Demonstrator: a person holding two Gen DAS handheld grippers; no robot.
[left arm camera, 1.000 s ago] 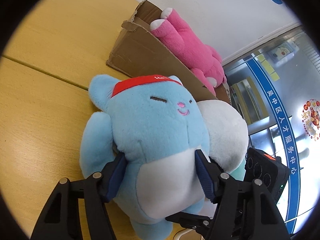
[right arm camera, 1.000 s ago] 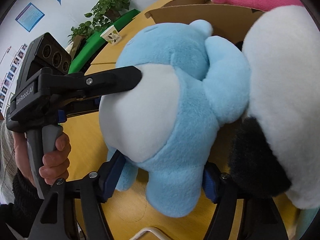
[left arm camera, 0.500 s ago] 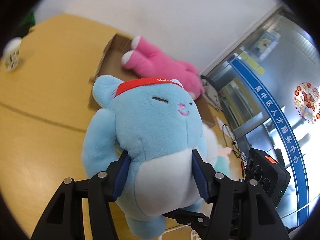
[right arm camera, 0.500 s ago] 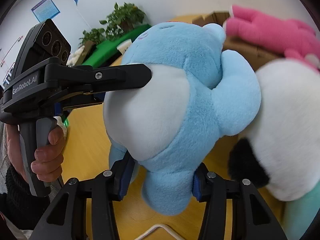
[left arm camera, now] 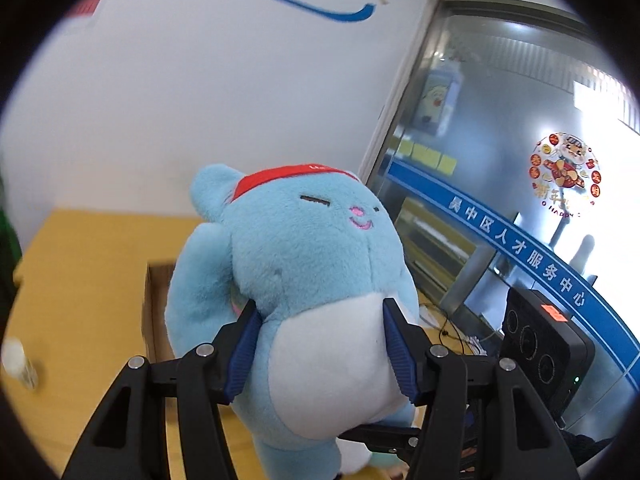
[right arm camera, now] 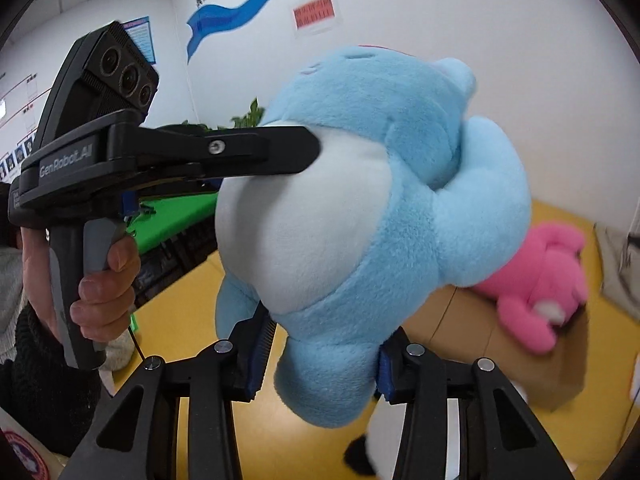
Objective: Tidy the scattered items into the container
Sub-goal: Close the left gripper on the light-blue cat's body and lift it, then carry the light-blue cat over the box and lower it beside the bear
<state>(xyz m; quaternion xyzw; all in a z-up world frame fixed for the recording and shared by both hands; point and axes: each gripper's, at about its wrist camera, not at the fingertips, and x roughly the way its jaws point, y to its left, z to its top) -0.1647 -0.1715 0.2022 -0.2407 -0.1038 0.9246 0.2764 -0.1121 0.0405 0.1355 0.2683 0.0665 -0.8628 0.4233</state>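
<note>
A light blue plush toy (left arm camera: 304, 280) with a white belly and a red headband hangs in the air, held by both grippers. My left gripper (left arm camera: 320, 344) is shut on its belly. My right gripper (right arm camera: 320, 352) is shut on its lower body and leg (right arm camera: 328, 368). The left gripper's body (right arm camera: 168, 160) shows in the right wrist view, pressing the toy's side. A cardboard box (right arm camera: 480, 344) stands on the yellow table below, with a pink plush (right arm camera: 544, 280) in it. The box's edge (left arm camera: 154, 304) shows behind the blue toy in the left wrist view.
A white and black plush (right arm camera: 372, 440) lies on the table (right arm camera: 192, 352) below the right gripper. A small white cup (left arm camera: 18, 364) stands at the table's left. A white wall and a glass partition (left arm camera: 520, 160) stand behind. A green surface (right arm camera: 176, 208) lies at left.
Both grippers have lifted the blue plush well up off the table. The views now tilt up toward the wall, and the box and pink plush lie lower in view.
</note>
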